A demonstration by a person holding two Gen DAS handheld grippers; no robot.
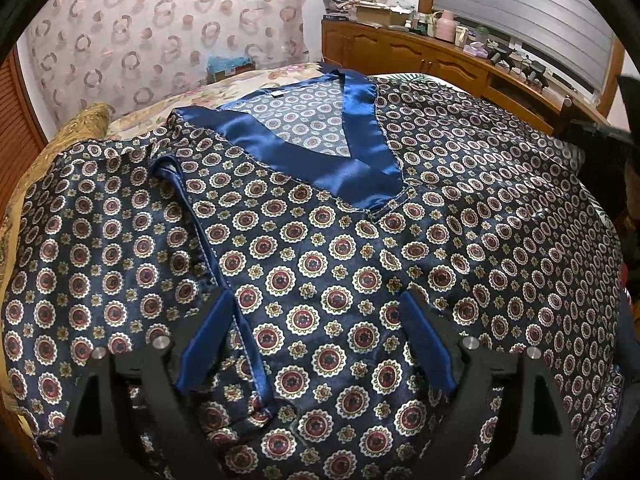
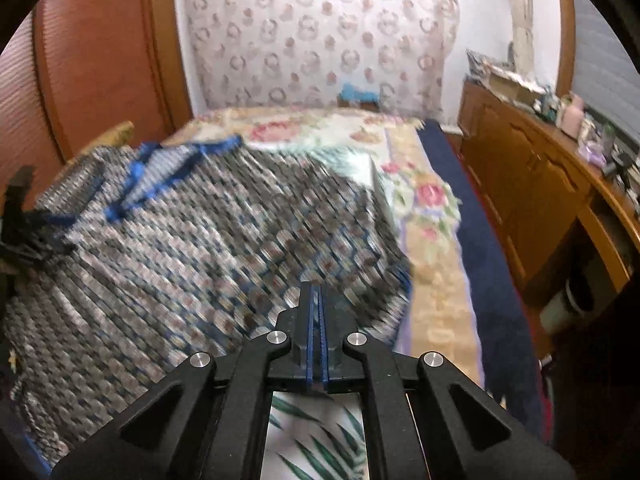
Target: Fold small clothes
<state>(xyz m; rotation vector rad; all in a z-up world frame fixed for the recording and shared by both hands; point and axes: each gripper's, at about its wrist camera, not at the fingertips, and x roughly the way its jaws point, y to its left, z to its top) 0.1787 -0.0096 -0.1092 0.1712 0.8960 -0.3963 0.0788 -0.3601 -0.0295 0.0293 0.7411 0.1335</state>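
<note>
I am leaning over a bed [image 2: 436, 300] with a two-finger gripper in each hand. Spread flat across the bed is a dark navy satin top [image 1: 340, 264], printed all over with red and cream round medallions. Its V-shaped neckline [image 1: 336, 160] is edged in a wide band of shiny blue satin and points toward me. On the left side of the top, a sleeve [image 1: 100, 240] is turned in, and its blue-trimmed edge [image 1: 224, 280] runs down toward my left gripper.

My left gripper [image 1: 316, 340] hangs just above the lower chest of the top. Its fingers [image 1: 206, 340], padded in blue, are spread wide and released; the cloth lies flat between them, and that trimmed edge passes right beside the left pad.

My right gripper [image 2: 318, 320] is at the right edge of the top. Its fingers are clenched tight, the blue pads pressed together. The picture here is streaked with blur, and I cannot tell whether a fold of the cloth is pinched between them.

The bed wears a floral cover in cream, pink and green. Behind it hangs a pale curtain [image 1: 160, 32] patterned with pink rings. Along the right wall runs a wooden cabinet [image 1: 420, 56] crowded with small boxes and bottles.
</note>
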